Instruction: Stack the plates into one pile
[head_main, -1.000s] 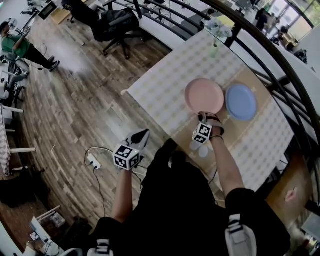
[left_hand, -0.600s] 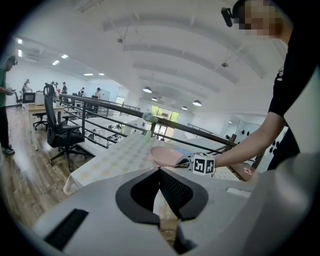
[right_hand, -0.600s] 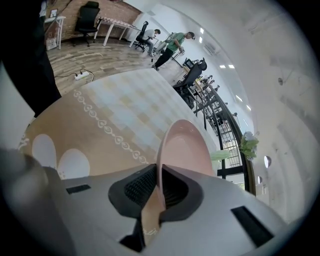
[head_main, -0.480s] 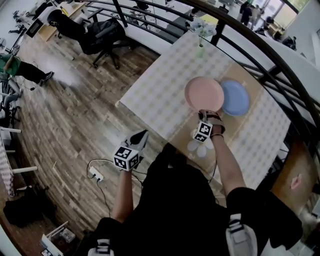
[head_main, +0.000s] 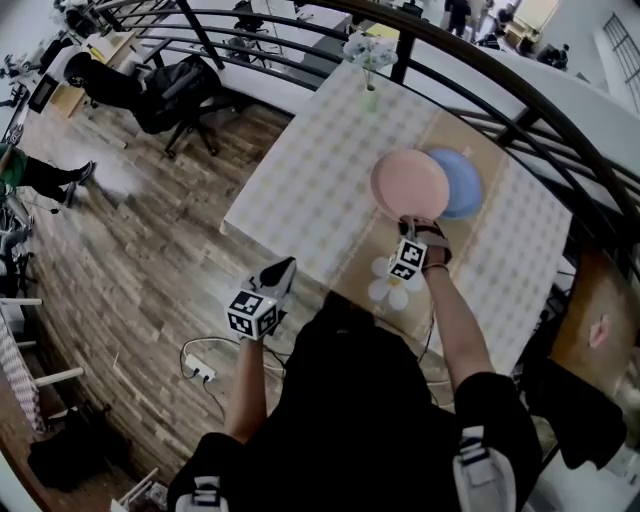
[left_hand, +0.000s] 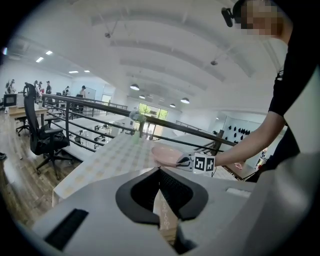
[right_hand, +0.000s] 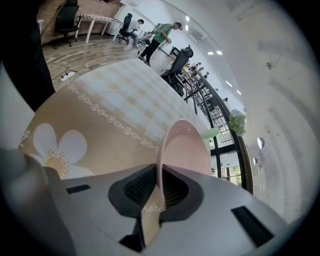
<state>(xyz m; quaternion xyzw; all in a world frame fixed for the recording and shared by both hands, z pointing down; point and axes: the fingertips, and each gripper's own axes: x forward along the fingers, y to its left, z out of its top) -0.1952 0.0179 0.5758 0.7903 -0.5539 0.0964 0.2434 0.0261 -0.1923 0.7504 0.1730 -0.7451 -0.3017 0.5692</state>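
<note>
In the head view a pink plate (head_main: 410, 184) hangs above the table, and its right edge overlaps the left part of a blue plate (head_main: 466, 186) that lies on the beige runner. My right gripper (head_main: 416, 229) is shut on the pink plate's near rim. The right gripper view shows that rim pinched between the jaws of the right gripper (right_hand: 159, 176), with the pink plate (right_hand: 187, 150) seen edge-on. My left gripper (head_main: 283, 270) hangs shut and empty over the floor, off the table's near-left side. The left gripper view has the left gripper (left_hand: 160, 173) pointing toward the pink plate (left_hand: 167, 154).
The table (head_main: 310, 190) has a checked cloth and a runner with a daisy print (head_main: 390, 286). A vase of flowers (head_main: 368, 62) stands at its far edge against a black railing (head_main: 520, 85). An office chair (head_main: 170, 85) and a power strip (head_main: 200, 372) are on the wood floor.
The pink plate has moved right with my right gripper; it stood apart from the blue plate and now overlaps it. The left gripper has stayed where it was.
</note>
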